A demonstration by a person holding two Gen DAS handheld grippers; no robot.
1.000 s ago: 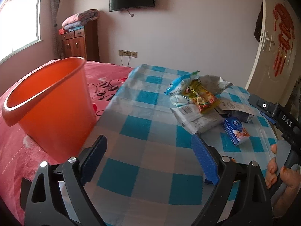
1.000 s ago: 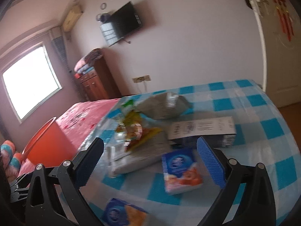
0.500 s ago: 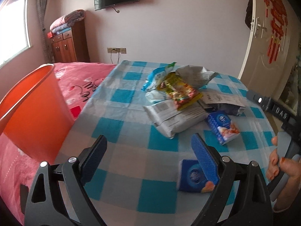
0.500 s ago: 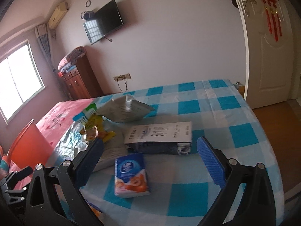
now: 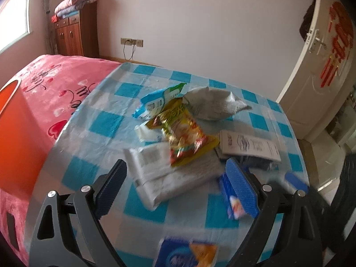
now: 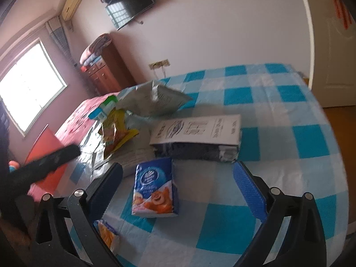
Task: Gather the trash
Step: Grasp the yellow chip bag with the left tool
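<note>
A pile of trash lies on the blue-checked tablecloth (image 5: 106,124): a yellow snack bag (image 5: 184,133), a blue-white bag (image 5: 158,102), a silver bag (image 5: 213,106), a white printed box (image 5: 249,144) and a grey-white packet (image 5: 175,173). My left gripper (image 5: 175,189) hangs open just in front of the packet, with nothing in it. A blue tissue pack (image 6: 155,187) lies flat under my open right gripper (image 6: 178,191); the pads stand clear of it on both sides. The same pack (image 5: 231,198) shows partly behind the left gripper's right finger. A second tissue pack (image 5: 187,253) lies nearer.
An orange bucket (image 5: 17,133) stands on the pink bed cover (image 5: 49,84) at the far left. In the right wrist view the left gripper's dark body (image 6: 44,162) crosses in front of the bucket (image 6: 46,155). A door (image 5: 322,71) stands at the right.
The left gripper has swung right, from the bucket to the trash pile; the bucket slid to the frame's left edge. The right gripper has sunk closer over the blue tissue pack.
</note>
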